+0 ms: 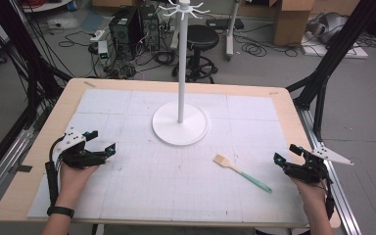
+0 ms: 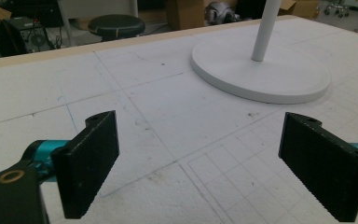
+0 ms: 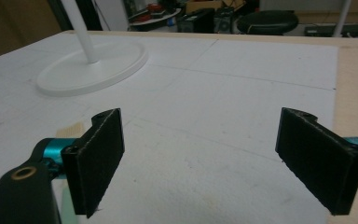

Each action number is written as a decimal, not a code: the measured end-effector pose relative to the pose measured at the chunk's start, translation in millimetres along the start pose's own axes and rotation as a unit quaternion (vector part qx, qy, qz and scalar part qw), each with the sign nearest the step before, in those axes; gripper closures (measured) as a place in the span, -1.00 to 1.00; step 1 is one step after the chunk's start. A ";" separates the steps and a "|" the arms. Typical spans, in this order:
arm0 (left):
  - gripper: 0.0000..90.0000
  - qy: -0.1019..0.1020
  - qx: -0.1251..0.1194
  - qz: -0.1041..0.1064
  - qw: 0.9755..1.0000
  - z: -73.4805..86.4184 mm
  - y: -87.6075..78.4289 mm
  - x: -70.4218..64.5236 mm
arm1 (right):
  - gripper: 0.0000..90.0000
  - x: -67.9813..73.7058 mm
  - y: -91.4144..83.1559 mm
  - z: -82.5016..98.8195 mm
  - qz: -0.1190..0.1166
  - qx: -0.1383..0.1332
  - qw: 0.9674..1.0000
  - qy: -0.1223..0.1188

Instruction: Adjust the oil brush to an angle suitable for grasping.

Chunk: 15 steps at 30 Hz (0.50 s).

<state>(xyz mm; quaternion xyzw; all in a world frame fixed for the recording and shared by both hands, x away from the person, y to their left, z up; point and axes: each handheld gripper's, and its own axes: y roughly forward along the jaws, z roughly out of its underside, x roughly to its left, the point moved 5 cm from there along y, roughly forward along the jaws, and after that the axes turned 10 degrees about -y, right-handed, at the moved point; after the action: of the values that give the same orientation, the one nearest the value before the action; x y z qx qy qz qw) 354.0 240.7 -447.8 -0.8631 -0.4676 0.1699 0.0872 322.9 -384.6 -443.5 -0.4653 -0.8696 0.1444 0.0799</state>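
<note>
The left gripper (image 1: 101,141) has its two black jaws spread wide with nothing between them — in the left gripper view (image 2: 200,163) only the white gridded mat (image 2: 168,107) lies in the gap. The right gripper (image 1: 286,153) is the same: jaws far apart and holding nothing, bare mat between them in the right gripper view (image 3: 199,161). Each is held in a hand, the left hand (image 1: 73,176) low at the left of the table, the right hand (image 1: 312,191) low at the right near the table's edge. A brush (image 1: 241,172) with pale bristles and a teal handle lies flat on the mat just to the left of the right gripper, apart from it, bristles toward the middle of the table and handle toward the person. In the right gripper view a pale patch shows past the left jaw; it may be the bristles, but I cannot tell. Farther out, a white stand (image 1: 180,73) — round base, tall pole, hooks at the top — rises at the middle of the mat, well apart from both grippers. The mat covers a wooden table (image 1: 44,142). Beyond it, a black stool (image 1: 201,39), computer cases and cables are on the floor.
</note>
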 end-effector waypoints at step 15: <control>-0.71 0.003 0.007 0.005 1.000 1.7 2.2 -1.3 | -0.65 38.1 26.4 3.0 -0.104 0.064 0.991 -0.057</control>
<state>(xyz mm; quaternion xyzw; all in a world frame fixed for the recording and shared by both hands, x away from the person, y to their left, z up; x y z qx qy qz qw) 354.5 238.4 -449.8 -0.8654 -0.4616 0.1707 0.0941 321.8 -339.5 -454.8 -0.3574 -0.9054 0.2170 0.0742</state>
